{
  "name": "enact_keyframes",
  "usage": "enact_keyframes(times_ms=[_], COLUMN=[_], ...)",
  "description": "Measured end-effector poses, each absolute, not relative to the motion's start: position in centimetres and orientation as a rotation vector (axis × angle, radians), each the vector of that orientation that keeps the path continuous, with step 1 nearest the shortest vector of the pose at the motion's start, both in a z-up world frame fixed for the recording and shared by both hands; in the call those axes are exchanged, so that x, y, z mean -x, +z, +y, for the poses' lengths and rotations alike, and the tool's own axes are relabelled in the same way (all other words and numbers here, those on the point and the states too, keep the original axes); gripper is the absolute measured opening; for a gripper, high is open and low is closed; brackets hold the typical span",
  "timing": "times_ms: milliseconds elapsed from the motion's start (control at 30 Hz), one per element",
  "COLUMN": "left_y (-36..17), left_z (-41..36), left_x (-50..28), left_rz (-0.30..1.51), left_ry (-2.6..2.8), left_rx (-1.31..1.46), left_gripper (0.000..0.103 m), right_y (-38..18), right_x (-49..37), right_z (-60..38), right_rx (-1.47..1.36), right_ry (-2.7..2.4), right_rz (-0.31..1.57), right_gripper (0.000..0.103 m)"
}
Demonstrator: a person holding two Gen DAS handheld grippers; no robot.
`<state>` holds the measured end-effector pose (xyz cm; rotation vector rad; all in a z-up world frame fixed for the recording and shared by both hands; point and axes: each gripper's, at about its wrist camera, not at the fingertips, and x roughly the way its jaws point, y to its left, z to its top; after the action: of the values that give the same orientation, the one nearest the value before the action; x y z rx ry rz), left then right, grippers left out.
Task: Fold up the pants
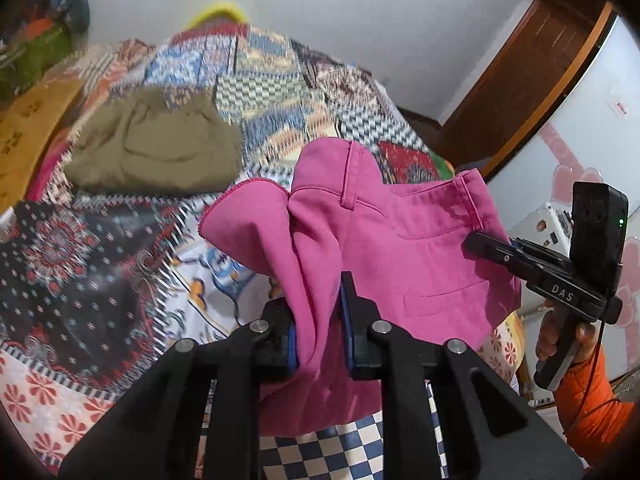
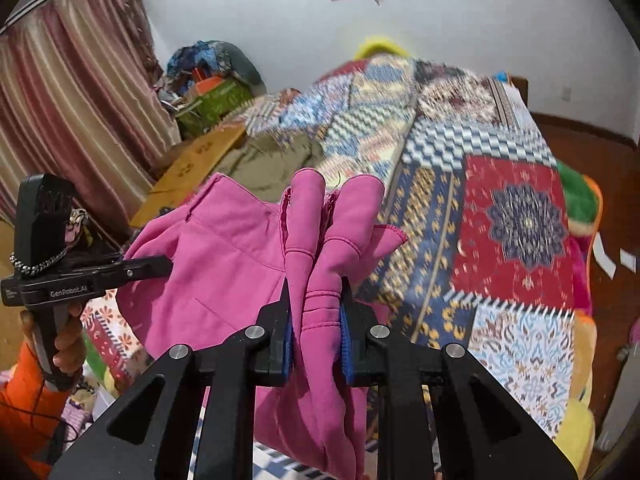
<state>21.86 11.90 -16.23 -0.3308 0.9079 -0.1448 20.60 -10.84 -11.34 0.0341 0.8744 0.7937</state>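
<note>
Pink pants (image 1: pixel 400 248) hang in the air above the bed, held by both grippers. My left gripper (image 1: pixel 318 320) is shut on a bunched fold of the pink cloth. My right gripper (image 2: pixel 316 320) is shut on gathered pink cloth (image 2: pixel 320 264) with stitched hems. The waistband with belt loops (image 1: pixel 348 196) and a back pocket show in the left wrist view. The right gripper also shows in the left wrist view (image 1: pixel 480 246) at the pants' right edge. The left gripper shows in the right wrist view (image 2: pixel 160 266) at their left edge.
A patchwork bedspread (image 2: pixel 516 216) covers the bed below. Folded olive-green pants (image 1: pixel 156 148) lie on it further back. A cardboard piece (image 2: pixel 200 164) and clutter (image 2: pixel 208 84) stand by the striped curtain (image 2: pixel 72 92). A wooden door (image 1: pixel 532 76) is at the right.
</note>
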Motion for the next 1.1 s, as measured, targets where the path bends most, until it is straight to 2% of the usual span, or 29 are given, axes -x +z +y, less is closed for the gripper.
enact_keyframes(times_ms=[600, 1100], left_y=[-8.8, -9.8], left_z=[21.0, 30.1], left_x=[-22.9, -29.1], left_rz=[0.711, 0.711], left_ry=[-0.033, 0.054], left_rx=[0.315, 0.305], left_gripper=[0.017, 0.017], right_y=[-5.3, -6.2], right_x=[-23.9, -29.8], right_z=[-2.7, 6.3], right_rx=[-0.058, -0.056], right_ry=[0.877, 0.896], right_rz=[0.719, 0.707], right_gripper=[0.016, 0.016])
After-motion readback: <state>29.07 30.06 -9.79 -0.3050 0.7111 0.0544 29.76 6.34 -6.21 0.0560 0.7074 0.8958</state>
